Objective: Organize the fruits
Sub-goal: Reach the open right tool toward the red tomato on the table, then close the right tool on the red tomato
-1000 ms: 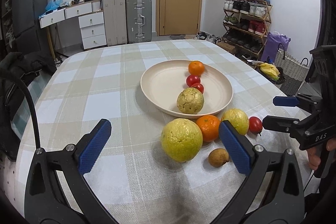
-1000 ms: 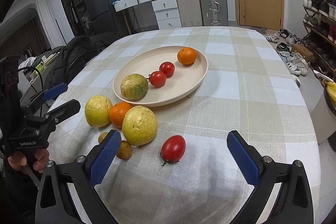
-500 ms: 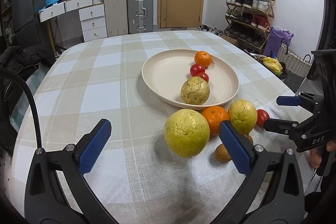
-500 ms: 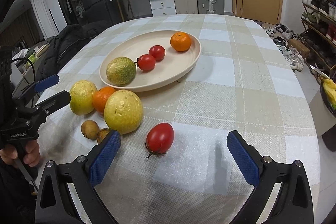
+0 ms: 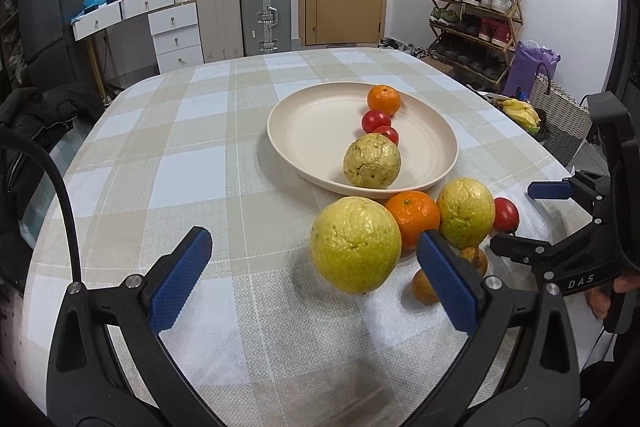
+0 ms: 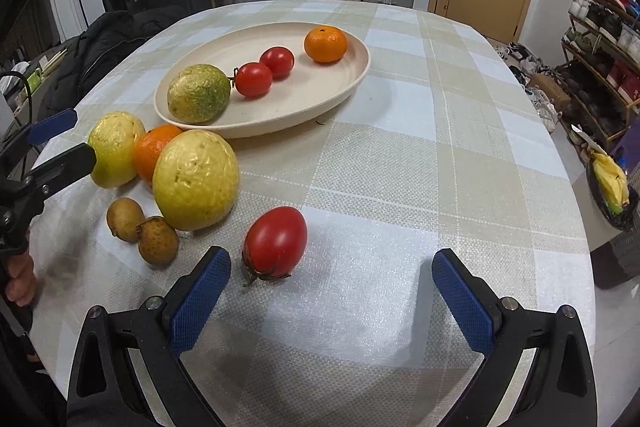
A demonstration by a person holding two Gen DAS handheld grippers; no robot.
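Right wrist only: both brown fruits unobstructed.

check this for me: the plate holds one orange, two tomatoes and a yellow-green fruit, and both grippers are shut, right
Not quite. The plate count is right, but the left gripper and right gripper are both open and empty, as each wrist view shows.

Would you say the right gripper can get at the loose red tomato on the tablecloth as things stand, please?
Probably yes. The right gripper is open, and the loose red tomato lies just ahead near its left finger, apart from the large yellow fruit, with nothing between.
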